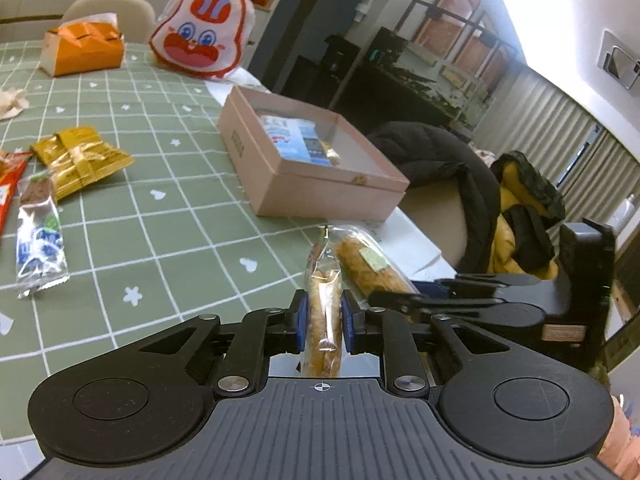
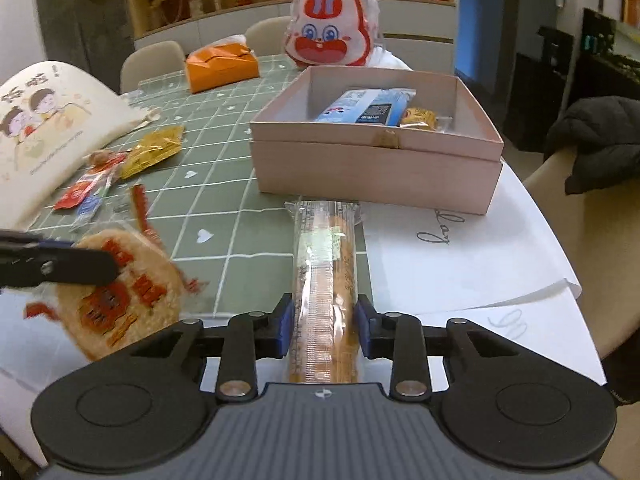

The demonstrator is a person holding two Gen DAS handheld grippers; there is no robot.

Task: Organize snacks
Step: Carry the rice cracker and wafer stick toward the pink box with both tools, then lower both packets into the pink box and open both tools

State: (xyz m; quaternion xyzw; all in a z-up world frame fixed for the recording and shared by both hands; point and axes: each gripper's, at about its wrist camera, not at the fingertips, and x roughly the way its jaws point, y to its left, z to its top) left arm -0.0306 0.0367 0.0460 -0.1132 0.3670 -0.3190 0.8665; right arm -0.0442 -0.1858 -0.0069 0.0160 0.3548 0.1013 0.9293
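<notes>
My left gripper (image 1: pixel 323 320) is shut on a round rice cracker (image 1: pixel 320 280) in a clear wrapper with red print, seen edge-on between the blue pads. In the right wrist view that cracker (image 2: pixel 132 292) hangs blurred at the lower left. My right gripper (image 2: pixel 325 326) is shut on a long clear-wrapped biscuit stick (image 2: pixel 326 264), whose far end points at the pink box (image 2: pixel 376 168). The same stick (image 1: pixel 368 264) lies just right of the cracker in the left wrist view. The open pink box (image 1: pixel 320 184) holds a blue packet (image 2: pixel 368 106) and a small yellow snack (image 2: pixel 418 117).
Loose snacks lie on the green checked tablecloth: yellow packets (image 1: pixel 80 160), a silver-blue bar (image 1: pixel 38 240), red packets (image 2: pixel 88 188). A bunny-face bag (image 2: pixel 332 28) and an orange tissue box (image 2: pixel 220 66) stand at the back. White paper (image 2: pixel 460 248) covers the table's right edge; a black jacket (image 1: pixel 460 168) drapes a chair.
</notes>
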